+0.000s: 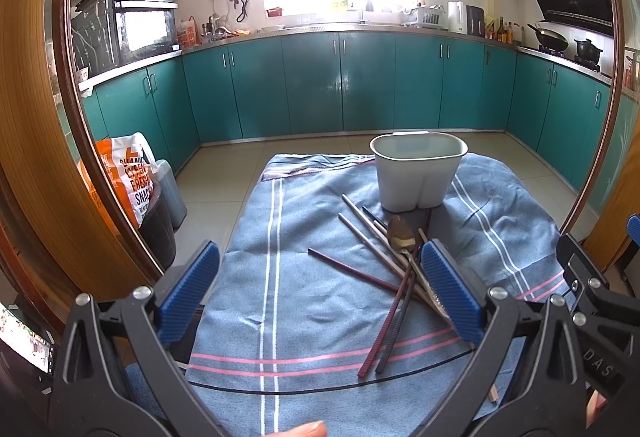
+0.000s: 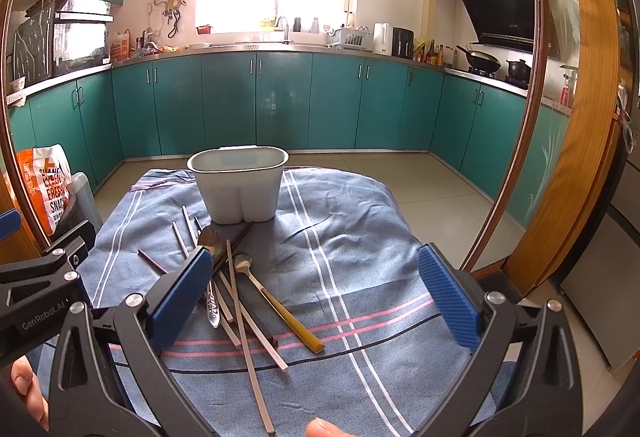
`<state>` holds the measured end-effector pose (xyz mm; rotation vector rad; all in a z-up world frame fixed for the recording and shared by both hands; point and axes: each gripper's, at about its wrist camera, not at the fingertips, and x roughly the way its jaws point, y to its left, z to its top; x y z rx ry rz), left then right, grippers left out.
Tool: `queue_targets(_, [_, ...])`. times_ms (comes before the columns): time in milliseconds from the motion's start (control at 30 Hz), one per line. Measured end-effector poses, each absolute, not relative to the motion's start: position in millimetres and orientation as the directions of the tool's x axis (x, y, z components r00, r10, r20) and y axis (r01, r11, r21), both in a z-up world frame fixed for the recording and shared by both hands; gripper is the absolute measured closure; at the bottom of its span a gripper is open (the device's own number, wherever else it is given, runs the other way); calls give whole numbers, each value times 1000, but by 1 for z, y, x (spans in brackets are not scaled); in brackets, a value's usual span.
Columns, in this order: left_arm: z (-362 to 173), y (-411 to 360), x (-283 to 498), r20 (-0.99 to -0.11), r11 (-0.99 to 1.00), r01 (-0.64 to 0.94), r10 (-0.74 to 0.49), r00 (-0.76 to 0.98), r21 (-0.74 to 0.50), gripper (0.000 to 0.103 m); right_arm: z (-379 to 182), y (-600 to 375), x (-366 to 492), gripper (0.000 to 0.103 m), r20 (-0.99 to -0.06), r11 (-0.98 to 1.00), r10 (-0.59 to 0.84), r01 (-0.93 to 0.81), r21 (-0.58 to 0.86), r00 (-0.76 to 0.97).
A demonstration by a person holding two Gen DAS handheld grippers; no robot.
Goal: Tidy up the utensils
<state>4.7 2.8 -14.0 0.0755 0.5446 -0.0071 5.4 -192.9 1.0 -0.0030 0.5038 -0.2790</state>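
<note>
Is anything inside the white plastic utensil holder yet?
The white plastic utensil holder shows only bare inner wall near its rim; its bottom is hidden. The chopsticks and spoons lie on the blue striped cloth in front.

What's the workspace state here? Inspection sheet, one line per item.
Surface: blue striped cloth, wrinkled.
Job's things: white holder upright, looks empty; chopsticks and spoons crisscrossed in front of it, yellow-handled spoon among them.
Clutter: nothing seen on the cloth.
Grippers: left gripper and right gripper open, holding nothing.
Cables: thin black cable crosses the near cloth.
Surroundings: teal cabinets, orange snack bag on floor.
</note>
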Motion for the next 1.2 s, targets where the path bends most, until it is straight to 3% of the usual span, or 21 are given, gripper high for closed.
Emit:
queue_targets(833, [-25, 0, 14, -553, 997, 26, 21, 833, 76, 3, -8, -196, 11, 3, -515, 962, -261, 264, -68, 817])
queue_targets(1200, [-60, 1, 57, -654, 987, 41, 71, 753, 154, 3, -61, -231, 68, 3, -712, 943, -329, 256, -212, 621])
